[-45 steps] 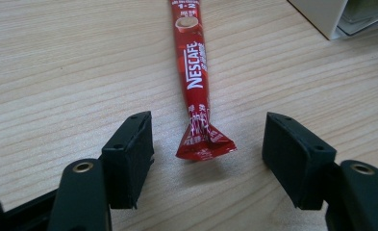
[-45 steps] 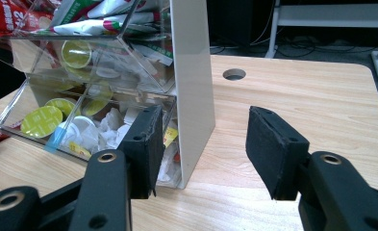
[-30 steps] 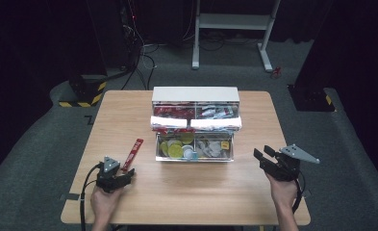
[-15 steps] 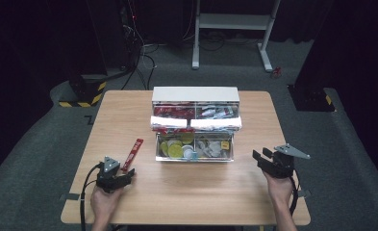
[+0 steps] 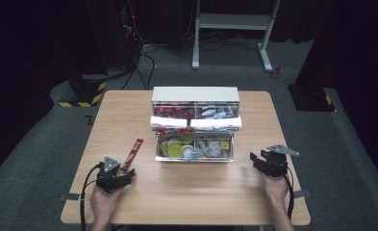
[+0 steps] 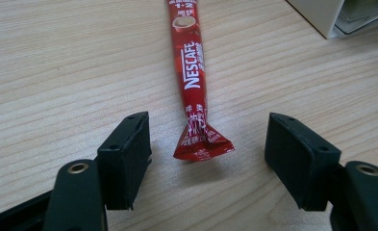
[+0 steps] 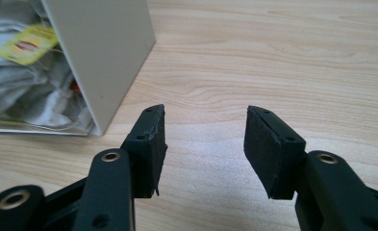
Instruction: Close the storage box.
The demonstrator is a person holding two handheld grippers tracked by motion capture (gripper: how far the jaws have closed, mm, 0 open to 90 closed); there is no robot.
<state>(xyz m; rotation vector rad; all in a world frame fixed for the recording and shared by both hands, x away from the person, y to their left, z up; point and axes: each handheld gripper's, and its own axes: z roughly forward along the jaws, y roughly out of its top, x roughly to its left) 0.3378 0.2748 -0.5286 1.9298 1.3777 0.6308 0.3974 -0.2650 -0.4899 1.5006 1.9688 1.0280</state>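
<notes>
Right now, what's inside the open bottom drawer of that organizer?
The drawer has two compartments: yellow round pods on the left, tea bags with a yellow tag on the right. The layers underneath are covered, and the tray above hides the drawer's back.

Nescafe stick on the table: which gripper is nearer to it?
Left. The left gripper sits right at the near end of the red Nescafe stick, its open jaws to either side of the tip. The right gripper is across the table, beyond the drawer organizer.
</notes>
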